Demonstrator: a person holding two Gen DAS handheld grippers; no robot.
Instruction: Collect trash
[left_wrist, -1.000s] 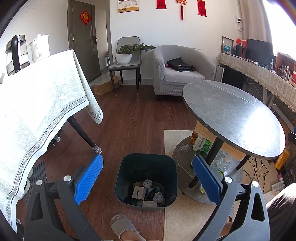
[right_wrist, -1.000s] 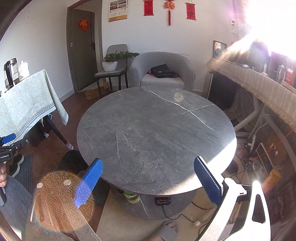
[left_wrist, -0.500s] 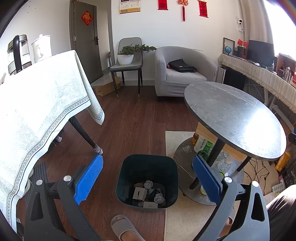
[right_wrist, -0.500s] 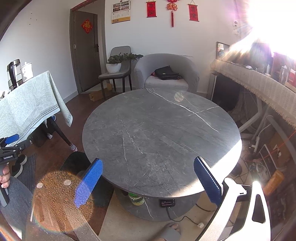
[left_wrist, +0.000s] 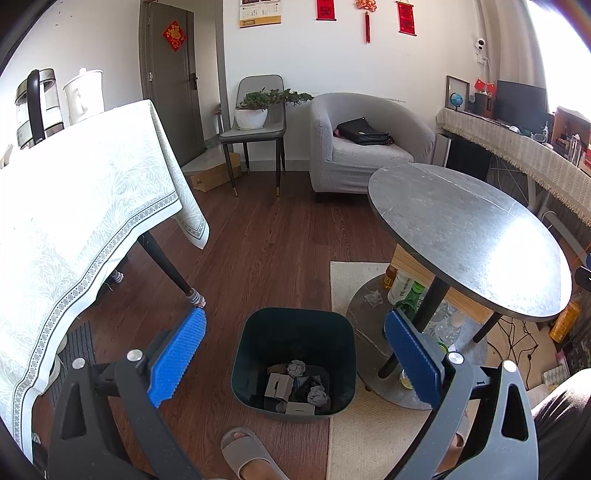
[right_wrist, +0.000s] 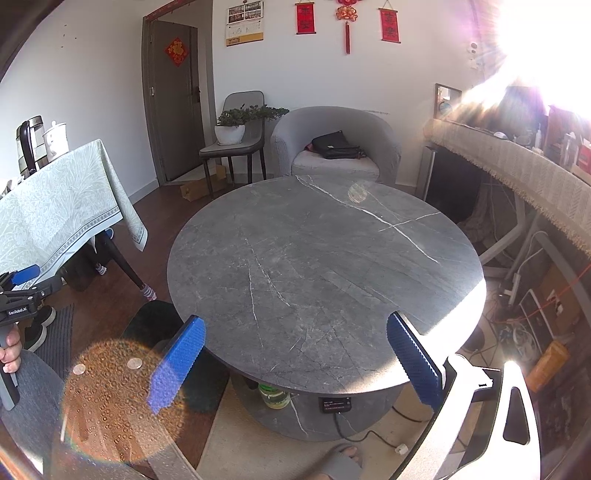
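Note:
A dark green bin (left_wrist: 295, 325) stands on the wood floor, holding crumpled paper balls and small cardboard boxes (left_wrist: 297, 387). My left gripper (left_wrist: 295, 360) hangs open above the bin with nothing between its blue pads. In the right wrist view, my right gripper (right_wrist: 295, 363) is open over the near edge of the round grey marble table (right_wrist: 325, 266), also with nothing in it. The bin (right_wrist: 155, 317) shows partly at the table's left, behind lens glare. The left gripper (right_wrist: 22, 284) appears at the far left of that view, held by a hand.
A table with a pale cloth (left_wrist: 74, 221) stands left. The round table's lower shelf (left_wrist: 369, 317) carries bottles (left_wrist: 406, 291) and a crumpled scrap (left_wrist: 373, 297). A grey armchair (left_wrist: 362, 147), a chair with a plant (left_wrist: 258, 122) and a cluttered sideboard (left_wrist: 517, 151) lie behind. A slippered foot (left_wrist: 251, 458) is near the bin.
Both views have pulled back and risen slightly, so the bin and the round table sit a little lower and farther. Both grippers stay open and hold nothing.

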